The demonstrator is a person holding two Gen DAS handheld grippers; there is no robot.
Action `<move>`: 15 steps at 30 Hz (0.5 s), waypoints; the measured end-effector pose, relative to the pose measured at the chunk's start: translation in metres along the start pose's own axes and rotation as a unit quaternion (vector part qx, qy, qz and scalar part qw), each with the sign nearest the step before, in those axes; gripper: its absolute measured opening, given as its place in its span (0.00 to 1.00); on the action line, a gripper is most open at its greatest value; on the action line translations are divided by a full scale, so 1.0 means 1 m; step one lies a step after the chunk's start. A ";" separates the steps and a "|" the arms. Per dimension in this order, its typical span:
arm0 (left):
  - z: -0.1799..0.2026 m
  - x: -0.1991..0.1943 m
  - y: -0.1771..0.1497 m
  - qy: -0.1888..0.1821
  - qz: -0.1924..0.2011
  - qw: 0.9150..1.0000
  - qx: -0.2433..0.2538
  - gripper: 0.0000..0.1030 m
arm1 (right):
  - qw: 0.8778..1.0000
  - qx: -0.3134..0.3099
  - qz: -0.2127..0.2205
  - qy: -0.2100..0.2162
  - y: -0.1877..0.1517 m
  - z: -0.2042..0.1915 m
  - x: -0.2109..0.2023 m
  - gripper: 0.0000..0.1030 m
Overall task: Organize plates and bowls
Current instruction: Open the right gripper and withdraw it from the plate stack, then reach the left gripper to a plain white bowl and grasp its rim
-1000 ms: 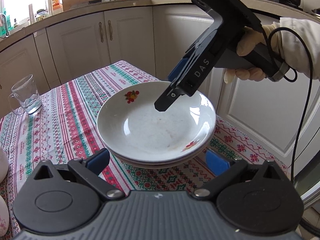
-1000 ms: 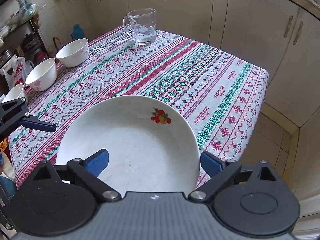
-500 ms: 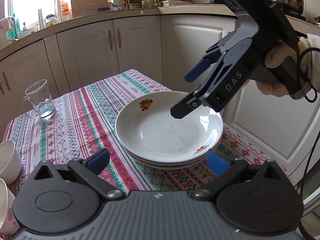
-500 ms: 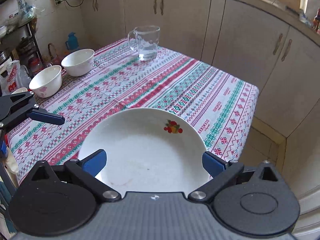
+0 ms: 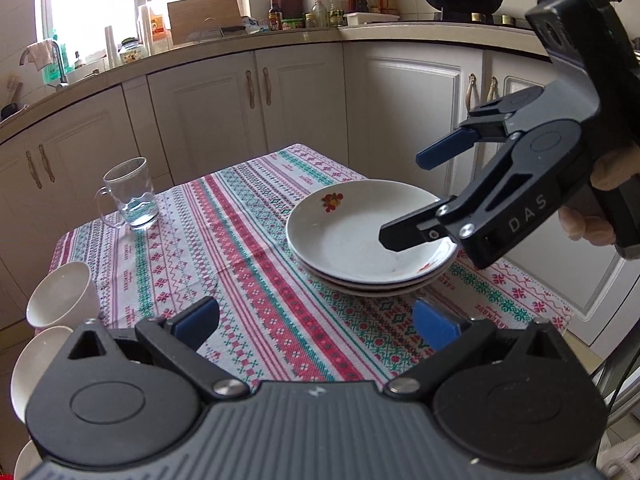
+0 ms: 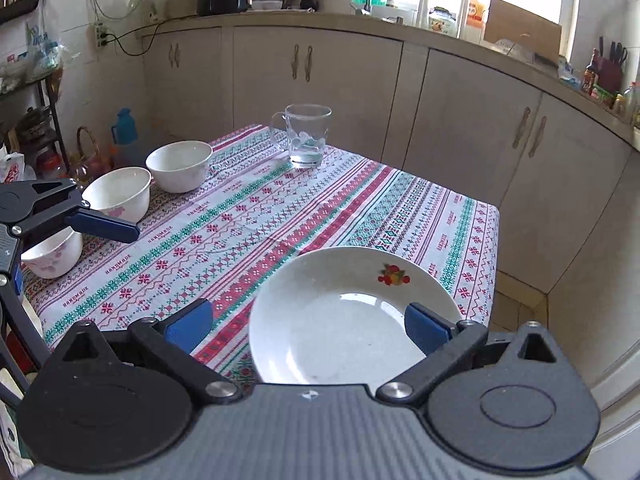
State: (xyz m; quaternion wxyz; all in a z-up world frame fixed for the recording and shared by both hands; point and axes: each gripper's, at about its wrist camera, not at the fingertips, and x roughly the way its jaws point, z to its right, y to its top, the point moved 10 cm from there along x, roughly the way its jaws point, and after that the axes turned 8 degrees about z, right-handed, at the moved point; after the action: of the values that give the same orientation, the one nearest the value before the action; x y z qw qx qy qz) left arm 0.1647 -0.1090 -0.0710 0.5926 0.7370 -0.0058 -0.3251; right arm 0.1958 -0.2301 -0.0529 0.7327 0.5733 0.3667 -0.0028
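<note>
1. My right tongs are spread wide with nothing between them; they have just been opening, and they hang over the stack of plates, clear of it.
2. That stack sits on the desk at about 4 o'clock from its middle in the left wrist view, near the corner, top plate showing a small fruit print on the rim.
3. From the right wrist camera the top plate fills 6 o'clock, with my blue pads either side of its near part and not touching it that I can see.
4. My left tongs are spread too, empty, above the patterned cloth just short of the plates.
5. Three white bowls line the desk edge at 9 to 10 o'clock in the right wrist view, apart from one another.
6. A glass mug stands at 12 o'clock, well apart from the plates.
</note>
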 end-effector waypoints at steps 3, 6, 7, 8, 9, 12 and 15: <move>-0.012 -0.013 -0.009 0.011 -0.008 1.000 -0.008 0.99 | 1.000 0.008 0.010 -0.010 -0.002 -0.014 -0.006 1.00; -0.023 -0.028 -0.018 0.021 -0.013 1.000 -0.013 0.99 | 1.000 -0.001 0.020 -0.018 -0.005 -0.032 -0.010 1.00; -0.026 -0.033 -0.022 0.025 -0.016 0.999 -0.013 0.99 | 1.000 -0.004 0.020 -0.022 -0.007 -0.037 -0.011 1.00; -0.030 -0.038 -0.025 0.029 -0.018 0.999 -0.014 0.99 | 1.000 -0.005 0.021 -0.020 -0.009 -0.044 -0.011 1.00; -0.033 -0.043 -0.028 0.031 -0.020 0.999 -0.016 0.99 | 1.000 -0.002 0.023 -0.016 -0.009 -0.050 -0.012 1.00; -0.044 -0.057 -0.037 0.037 -0.029 0.999 -0.019 0.99 | 1.000 0.006 0.026 0.003 -0.012 -0.072 -0.011 1.00; -0.059 -0.071 -0.044 0.049 -0.031 0.998 -0.019 0.99 | 1.000 -0.009 0.024 0.011 -0.014 -0.092 -0.006 1.00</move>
State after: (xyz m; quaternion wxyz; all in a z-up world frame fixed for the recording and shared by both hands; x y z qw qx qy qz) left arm 0.1202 -0.0169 -0.0708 0.5956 0.7403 0.0525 -0.3074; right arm 0.1361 -0.1596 -0.0678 0.7336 0.5754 0.3609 0.0241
